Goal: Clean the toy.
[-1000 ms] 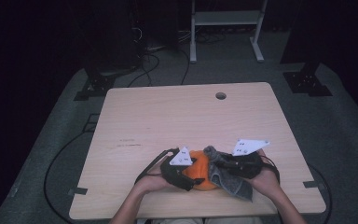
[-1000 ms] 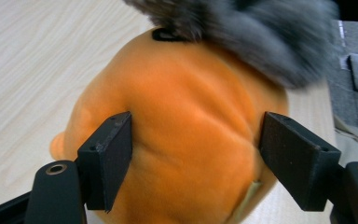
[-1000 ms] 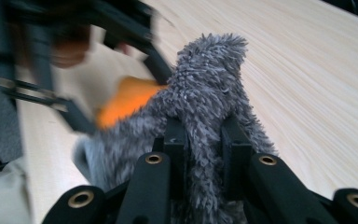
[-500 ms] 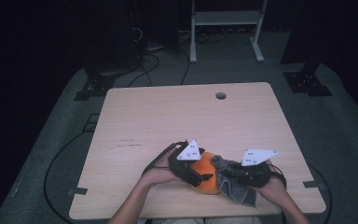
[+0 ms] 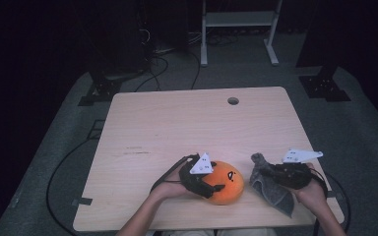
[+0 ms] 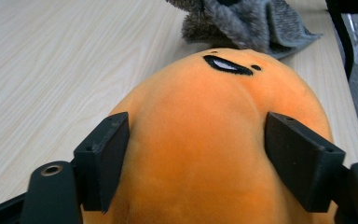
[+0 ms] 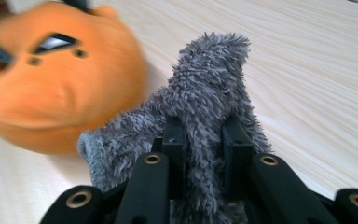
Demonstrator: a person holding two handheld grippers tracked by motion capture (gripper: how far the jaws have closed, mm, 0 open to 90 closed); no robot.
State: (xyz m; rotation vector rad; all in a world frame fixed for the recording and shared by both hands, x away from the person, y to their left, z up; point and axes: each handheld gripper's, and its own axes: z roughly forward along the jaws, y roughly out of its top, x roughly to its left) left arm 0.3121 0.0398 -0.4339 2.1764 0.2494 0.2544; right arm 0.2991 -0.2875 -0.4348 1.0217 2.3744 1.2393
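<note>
An orange plush toy (image 5: 230, 184) with a black stitched eye lies near the table's front edge. My left gripper (image 5: 212, 187) has its jaws on both sides of the plush (image 6: 214, 140); they have just been closing and now press into it. A grey fuzzy cloth (image 5: 271, 191) lies a little to the right of the plush, apart from it. My right gripper (image 5: 271, 173) is shut on a fold of that cloth (image 7: 209, 88), which stands up between the jaws. The orange plush (image 7: 51, 84) shows blurred beyond it at the left of the right gripper view.
The light wooden table (image 5: 177, 123) has a small round hole (image 5: 233, 101) near its far edge. A white metal stand (image 5: 236, 19) and black cables (image 5: 152, 64) are on the floor behind. A cable (image 5: 170, 172) trails from the left gripper.
My right gripper has moved to the right with the grey cloth, pulling it off the orange plush. The left gripper stayed at the plush, turning a little.
</note>
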